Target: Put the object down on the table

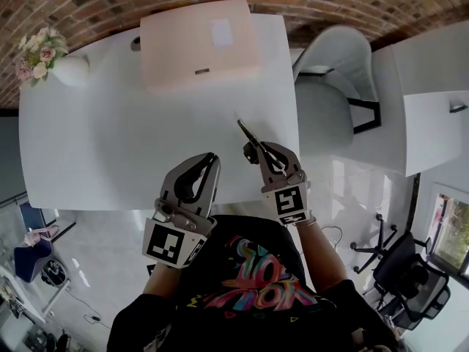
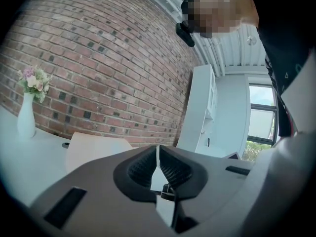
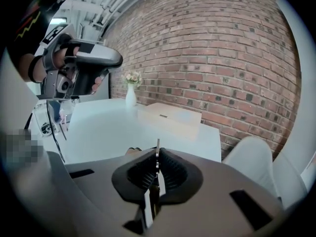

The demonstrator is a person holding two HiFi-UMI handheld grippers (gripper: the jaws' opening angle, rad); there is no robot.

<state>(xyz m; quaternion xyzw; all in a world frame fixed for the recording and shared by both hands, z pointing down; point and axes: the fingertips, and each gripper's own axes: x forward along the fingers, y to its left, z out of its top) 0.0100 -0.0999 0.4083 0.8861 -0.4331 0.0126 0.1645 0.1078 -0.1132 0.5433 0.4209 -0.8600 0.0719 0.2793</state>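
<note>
A thin dark metal tool (image 1: pixel 244 129) sticks out up and to the left from my right gripper (image 1: pixel 258 151), which is shut on it just over the white table (image 1: pixel 110 145) near its front right edge. In the right gripper view the tool (image 3: pixel 157 151) shows edge-on, pinched between the ribbed pads of the right gripper (image 3: pixel 157 158). My left gripper (image 1: pixel 212 157) hangs at the table's front edge, left of the right one, with its jaws together and nothing in them. In its own view the left gripper (image 2: pixel 158 156) holds nothing.
A pale flat box (image 1: pixel 198 42) lies at the back middle of the table. A white vase (image 1: pixel 69 70) with flowers stands at the back left. A white chair (image 1: pixel 330 86) is beside the table's right edge, a white cabinet (image 1: pixel 425 101) beyond it. A brick wall runs behind.
</note>
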